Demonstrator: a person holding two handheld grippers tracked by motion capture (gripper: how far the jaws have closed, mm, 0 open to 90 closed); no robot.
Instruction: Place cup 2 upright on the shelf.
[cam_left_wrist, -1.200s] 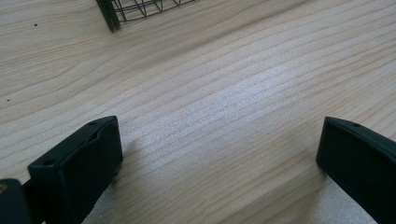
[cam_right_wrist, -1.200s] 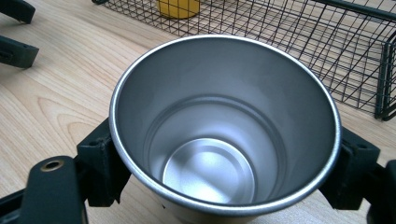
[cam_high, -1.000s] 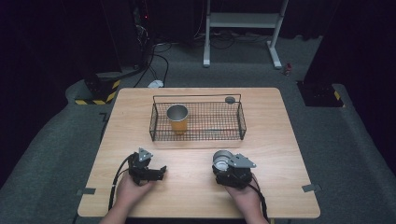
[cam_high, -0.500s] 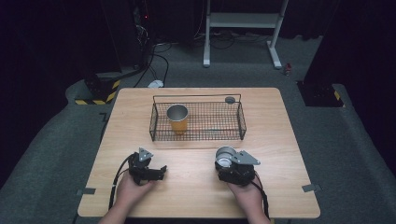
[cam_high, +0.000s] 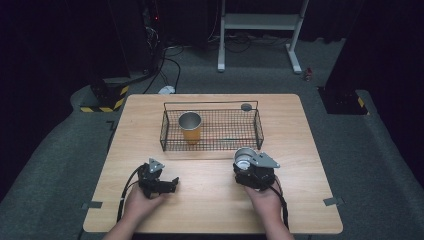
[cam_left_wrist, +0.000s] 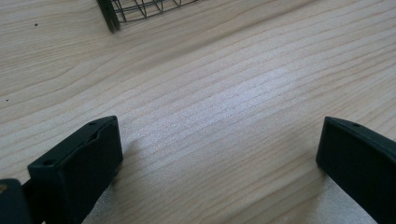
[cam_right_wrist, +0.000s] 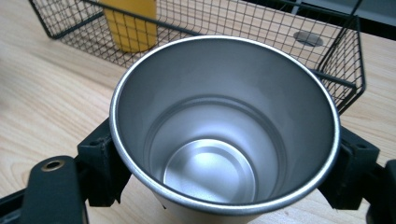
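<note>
The right tongs (cam_right_wrist: 224, 154) grip a steel cup (cam_right_wrist: 224, 126), one jaw on each side of its wall just under the rim; in the high view the cup (cam_high: 244, 156) sits at the front of the right tongs (cam_high: 246, 165), just short of the wire basket (cam_high: 210, 145) and over the tabletop (cam_high: 300, 130). It looks thin-walled, light and stiff, with a smooth, slippery taper, so a hold across the wall below the rolled rim, as now, seems the safest; squeezing hard could dent it. The left tongs (cam_left_wrist: 219, 154) are open and empty, jaws wide apart over bare wood, resting near the front left of the tabletop in the high view (cam_high: 167, 184). Inside the basket a yellow cup (cam_high: 190, 126) stands upright at the left end, leaving the right part free. A small dark disc (cam_high: 246, 106) lies behind the basket. The basket's near wall stands between the steel cup and the free space, so I judge the cup would need lifting over it
</note>
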